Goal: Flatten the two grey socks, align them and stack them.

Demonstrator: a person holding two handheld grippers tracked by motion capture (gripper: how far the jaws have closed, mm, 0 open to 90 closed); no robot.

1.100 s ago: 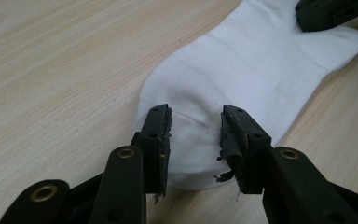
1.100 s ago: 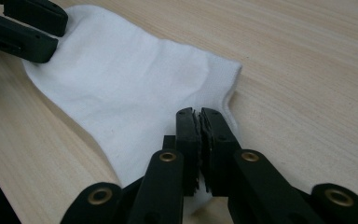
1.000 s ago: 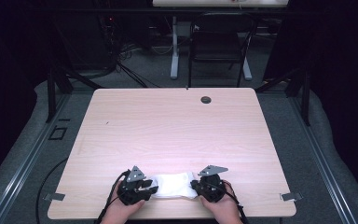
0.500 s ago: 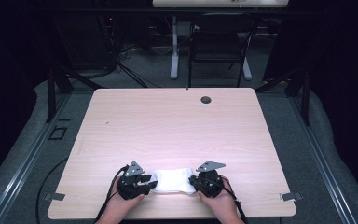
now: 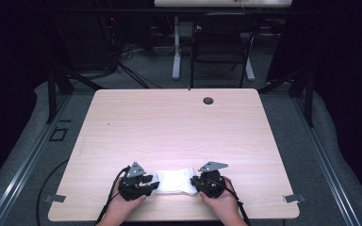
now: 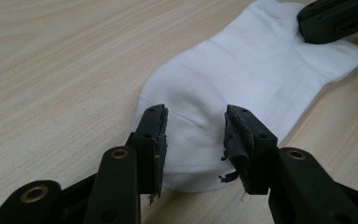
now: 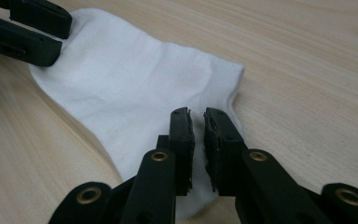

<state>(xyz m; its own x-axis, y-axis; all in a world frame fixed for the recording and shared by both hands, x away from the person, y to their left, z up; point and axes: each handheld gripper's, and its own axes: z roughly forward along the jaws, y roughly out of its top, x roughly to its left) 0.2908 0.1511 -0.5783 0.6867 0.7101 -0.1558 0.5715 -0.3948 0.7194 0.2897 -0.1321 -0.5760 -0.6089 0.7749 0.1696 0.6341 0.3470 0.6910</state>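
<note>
White knit sock (image 5: 174, 180) lies flat, smooth, on pale woodgrain table (image 5: 179, 127).

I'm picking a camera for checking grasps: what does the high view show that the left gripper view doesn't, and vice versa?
High view: the whole table, its cable hole, a chair beyond. Left gripper view: the left gripper close up, jaws just opening, apart, an end of the white sock lying unpinched between them. Both: the white sock and the right gripper at its other end, jaws also just opening, no cloth seen in their narrow gap.
</note>
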